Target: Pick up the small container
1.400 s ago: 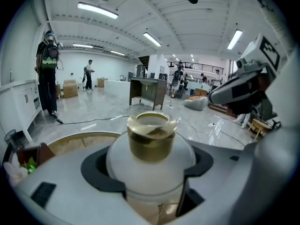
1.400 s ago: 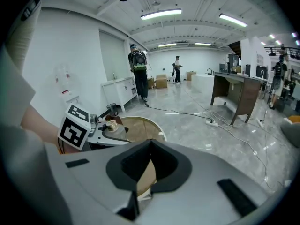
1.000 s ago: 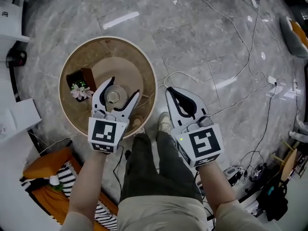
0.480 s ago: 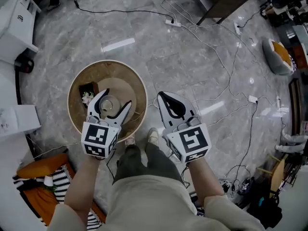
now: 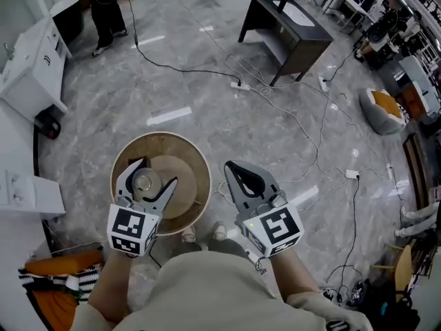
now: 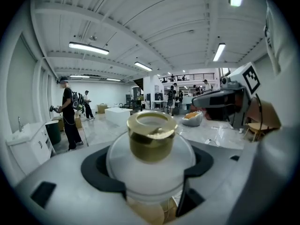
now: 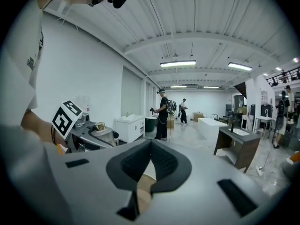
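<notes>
Our left gripper is clamped round the frosted belly of the jar, under its gold cap, over the table. It looks like glass: light, stiff, slick and breakable, so the belly seems the safest hold. Our right gripper is closed, empty. Beyond, cables cross the floor; nothing blocks us.

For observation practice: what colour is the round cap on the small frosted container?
The round cap is gold; left gripper view shows it best.
</notes>
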Demonstrator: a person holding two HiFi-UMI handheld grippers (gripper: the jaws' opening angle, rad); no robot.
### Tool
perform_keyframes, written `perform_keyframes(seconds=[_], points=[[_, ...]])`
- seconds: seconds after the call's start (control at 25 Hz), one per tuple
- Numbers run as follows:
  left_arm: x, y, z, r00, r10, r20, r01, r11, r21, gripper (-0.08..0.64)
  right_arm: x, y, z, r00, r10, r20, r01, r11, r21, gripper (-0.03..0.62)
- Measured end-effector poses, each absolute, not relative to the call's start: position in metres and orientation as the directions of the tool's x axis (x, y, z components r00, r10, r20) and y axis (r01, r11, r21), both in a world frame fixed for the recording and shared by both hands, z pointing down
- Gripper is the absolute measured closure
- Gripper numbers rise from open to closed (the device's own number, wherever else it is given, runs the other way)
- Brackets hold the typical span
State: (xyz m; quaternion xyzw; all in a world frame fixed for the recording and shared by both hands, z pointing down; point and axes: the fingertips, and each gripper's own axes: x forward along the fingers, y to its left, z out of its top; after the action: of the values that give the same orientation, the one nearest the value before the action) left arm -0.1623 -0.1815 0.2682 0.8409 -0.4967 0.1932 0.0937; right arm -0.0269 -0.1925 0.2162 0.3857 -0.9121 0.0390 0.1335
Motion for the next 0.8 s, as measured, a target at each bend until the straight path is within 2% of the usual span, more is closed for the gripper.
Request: perform_keyframes(seconds=[0.28,0.6,0.8], points=[[-0.159,-0.148,0.223,0.462,-0.804,0.373,-0.839,-0.533,-0.110,0.225,-0.028,-0.164,0.149,-0.669,-0.725,0.163,-0.721,0.686,0.092,0.597],[-0.159,-0.105,0.174,0.509,-0.799,0.320,-0.811,-0.569,-0.133,0.225,-0.016,-0.123,0.109,-0.644,-0.749,0.156,-0.741,0.662,0.118,0.597],[-0.160,-0.083,0.173,0.511,-0.801,0.311,-0.808,-0.571,-0.142,0.225,-0.015,-0.105,0.108,-0.659,-0.737,0.149,-0.729,0.675,0.116,0.597]])
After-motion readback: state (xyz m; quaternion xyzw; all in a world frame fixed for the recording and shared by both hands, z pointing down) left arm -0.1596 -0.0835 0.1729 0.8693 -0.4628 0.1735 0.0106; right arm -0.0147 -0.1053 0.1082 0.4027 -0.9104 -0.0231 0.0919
